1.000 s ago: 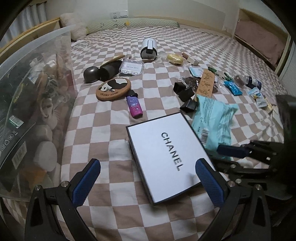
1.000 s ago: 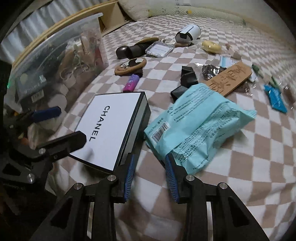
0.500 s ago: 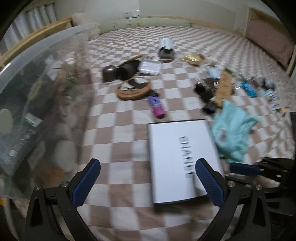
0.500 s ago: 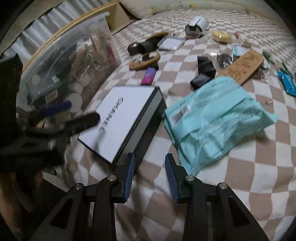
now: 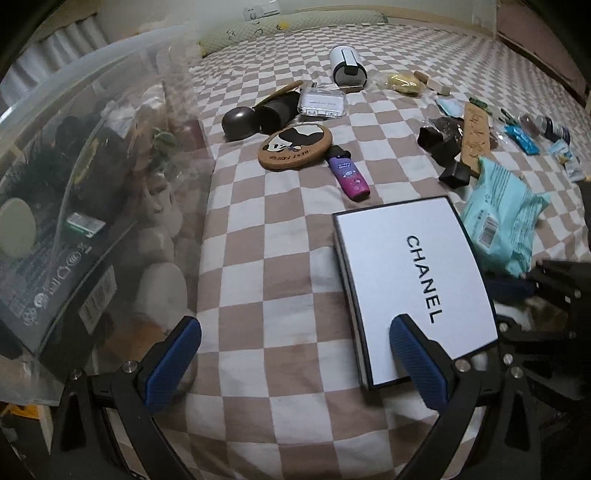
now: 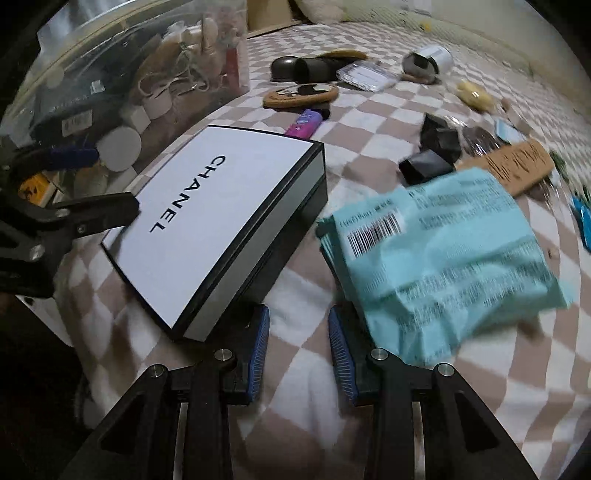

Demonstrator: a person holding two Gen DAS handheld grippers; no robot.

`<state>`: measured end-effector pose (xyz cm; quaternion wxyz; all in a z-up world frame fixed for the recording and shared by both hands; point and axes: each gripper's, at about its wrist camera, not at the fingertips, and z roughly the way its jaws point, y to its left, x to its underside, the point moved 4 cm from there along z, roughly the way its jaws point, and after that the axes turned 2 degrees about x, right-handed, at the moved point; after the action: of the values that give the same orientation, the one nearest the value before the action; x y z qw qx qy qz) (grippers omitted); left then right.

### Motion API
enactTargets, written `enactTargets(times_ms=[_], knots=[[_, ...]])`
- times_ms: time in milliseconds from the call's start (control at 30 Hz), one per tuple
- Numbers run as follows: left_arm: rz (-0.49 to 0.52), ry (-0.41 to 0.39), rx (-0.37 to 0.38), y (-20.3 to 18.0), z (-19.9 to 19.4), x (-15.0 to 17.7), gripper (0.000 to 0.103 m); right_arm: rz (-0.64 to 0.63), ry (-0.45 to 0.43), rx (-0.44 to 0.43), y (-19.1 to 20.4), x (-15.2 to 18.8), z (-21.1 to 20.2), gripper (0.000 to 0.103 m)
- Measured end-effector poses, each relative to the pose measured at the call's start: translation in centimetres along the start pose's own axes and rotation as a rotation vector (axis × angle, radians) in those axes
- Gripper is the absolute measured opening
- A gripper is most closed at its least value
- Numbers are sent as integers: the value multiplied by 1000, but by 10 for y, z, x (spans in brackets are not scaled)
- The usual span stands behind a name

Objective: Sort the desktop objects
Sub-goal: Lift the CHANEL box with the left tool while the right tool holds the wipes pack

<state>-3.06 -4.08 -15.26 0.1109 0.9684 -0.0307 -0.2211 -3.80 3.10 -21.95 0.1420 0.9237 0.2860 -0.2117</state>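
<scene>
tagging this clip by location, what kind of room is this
Most likely a bedroom. The things lie on a bed with a checked cover, not a desk. A long bolster pillow runs along the far wall, and a clear storage bin sits on the bed beside a white box.

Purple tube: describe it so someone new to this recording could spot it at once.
On the checkered bedspread, find the big white CHANEL box. Just beyond its far edge lies the purple tube, black cap touching the round panda coaster. Nothing else there is purple.
</scene>
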Motion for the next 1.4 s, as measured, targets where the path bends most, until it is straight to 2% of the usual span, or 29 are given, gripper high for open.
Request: enactTargets(times_ms=[133, 300, 400, 533, 600, 733, 867, 1000, 1067, 1133, 1167, 1200, 1233, 1267, 1400], knots=[[36, -7, -37, -1, -1, 0, 103, 18, -4, -40, -5, -5, 1, 37], [55, -29, -62, -2, -4, -1, 103, 228, 8, -234, -28, -12, -9, 37], [49, -39, 22, -6, -8, -3, 103, 300, 12, -326, -31, -12, -14, 37], [58, -17, 202, -22, -12, 3, 103, 338, 25, -430, -22, -15, -18, 37], [83, -9, 233, -31, -11, 6, 103, 326, 30, -443, -15, -16, -21, 37], [113, 8, 222, -40, -3, 10, 103, 335, 34, -462, -11, -17, -22, 37], [81, 28, 243, -40, 8, 9, 103, 355, 29, -464, -15, -21, -23, 37], [64, 39, 220, -42, 21, 10, 103, 370, 18, -437, -22, -24, -30, 37], [50, 39, 218, -41, 24, 10, 103, 357, -11, -380, -28, -27, -40, 37], [22, 39, 232, -39, 26, 10, 102, 344, -38, -310, -35, -31, -48, 40], [12, 40, 239, -39, 27, 10, 101, 347, -53, -266, -41, -31, -53, 45], [5, 40, 244, -39, 27, 10, 97, 351, -69, -221, -48, -31, -59, 63], [0, 38, 246, -39, 27, 9, 97, 356, -85, -177, -54, -31, -65, 74], [2, 35, 243, -40, 27, 9, 97, 393, -87, -183, -61, -27, -66, 88], [-8, 27, 239, -41, 28, 9, 97, 574, -81, -258, -85, -11, -65, 89]])
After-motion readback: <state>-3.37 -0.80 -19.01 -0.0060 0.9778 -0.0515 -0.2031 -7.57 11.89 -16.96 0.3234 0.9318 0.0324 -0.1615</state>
